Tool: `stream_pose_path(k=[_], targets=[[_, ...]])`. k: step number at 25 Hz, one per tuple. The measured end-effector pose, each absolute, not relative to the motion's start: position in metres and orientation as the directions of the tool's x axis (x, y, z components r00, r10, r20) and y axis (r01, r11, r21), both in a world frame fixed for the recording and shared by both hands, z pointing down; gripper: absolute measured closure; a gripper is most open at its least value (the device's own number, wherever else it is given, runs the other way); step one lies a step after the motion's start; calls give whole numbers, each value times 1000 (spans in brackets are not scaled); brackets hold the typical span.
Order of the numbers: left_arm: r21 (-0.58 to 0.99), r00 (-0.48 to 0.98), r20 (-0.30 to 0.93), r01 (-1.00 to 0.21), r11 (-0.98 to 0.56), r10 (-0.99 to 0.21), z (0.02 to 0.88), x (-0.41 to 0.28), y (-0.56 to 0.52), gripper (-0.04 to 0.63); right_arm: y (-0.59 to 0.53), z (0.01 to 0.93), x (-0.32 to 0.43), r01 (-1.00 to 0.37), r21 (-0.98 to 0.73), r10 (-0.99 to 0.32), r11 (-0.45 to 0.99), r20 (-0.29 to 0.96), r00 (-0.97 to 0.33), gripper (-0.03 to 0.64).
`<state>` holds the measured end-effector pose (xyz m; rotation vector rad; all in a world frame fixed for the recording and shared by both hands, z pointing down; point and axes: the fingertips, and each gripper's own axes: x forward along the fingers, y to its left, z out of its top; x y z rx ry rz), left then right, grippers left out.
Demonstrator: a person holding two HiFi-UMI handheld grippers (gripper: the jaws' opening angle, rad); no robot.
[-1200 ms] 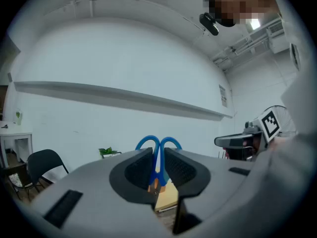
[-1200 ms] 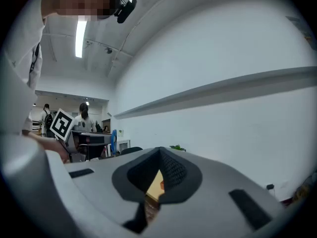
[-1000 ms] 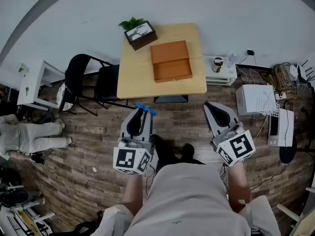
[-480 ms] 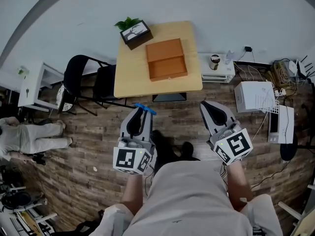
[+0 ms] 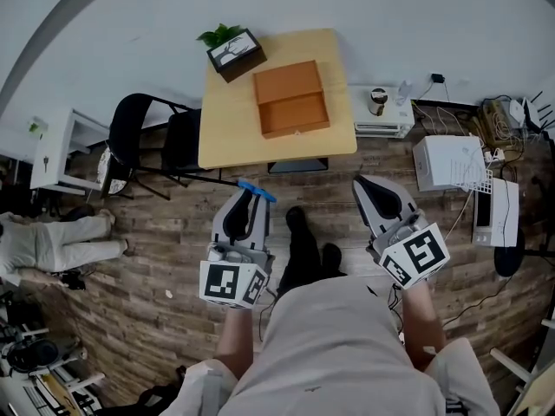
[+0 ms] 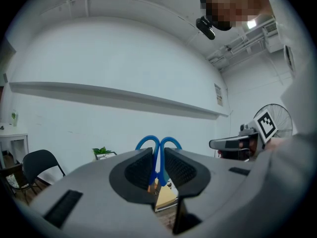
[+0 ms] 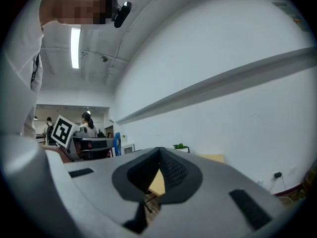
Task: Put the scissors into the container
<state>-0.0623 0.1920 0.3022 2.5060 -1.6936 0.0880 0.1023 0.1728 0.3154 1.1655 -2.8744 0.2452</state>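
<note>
The left hand-held gripper [image 5: 245,199] is clamped on a pair of scissors [image 6: 158,165], the blue loop handles standing up past its two dark padded jaws. The right hand-held gripper [image 7: 159,152] has its jaws pressed together with nothing between them. Both are held out in front of a standing person, side by side but well apart, above a dark shoe [image 5: 298,222] set forward on the floor [image 5: 156,284], which is laid in brown, brick-like wooden planks.

Ahead of the grippers, well apart from them, a light wooden desk [image 5: 230,133] stands against a plain white wall [image 5: 130,33]. The container [image 5: 292,100], an orange-brown wooden box, lies open near the middle of the desk. At the far left corner of the desk sits a small dark box with a green plant [image 5: 229,48].

Two black chairs [image 5: 147,137] stand just beside the desk's left edge, and a white cabinet [image 5: 54,150] is further left along the wall. To the desk's right, a low white unit [image 5: 381,124] carries a cup [image 5: 376,100]. Beyond it are white boxes [image 5: 447,165] and a tangle of cables [image 5: 499,128]. At the left edge of the head view, another person in pale clothing [image 5: 52,239] is low on the floor.
</note>
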Motion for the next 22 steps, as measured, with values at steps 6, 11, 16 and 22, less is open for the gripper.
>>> stream_pose_path(k=[6, 11, 16, 22], targets=[[80, 388, 111, -921, -381, -915, 306, -69, 175, 520, 157, 318, 92, -688, -131, -680, 714, 103, -726, 618], [76, 396, 106, -918, -389, -912, 305, -80, 154, 520, 135, 318, 82, -699, -118, -690, 706, 108, -716, 618], [82, 397, 113, -917, -390, -911, 306, -93, 126, 520, 109, 319, 71, -703, -120, -693, 701, 119, -711, 618], [79, 410, 123, -912, -403, -904, 308, -102, 91, 520, 77, 321, 62, -716, -124, -704, 687, 130, -698, 618]])
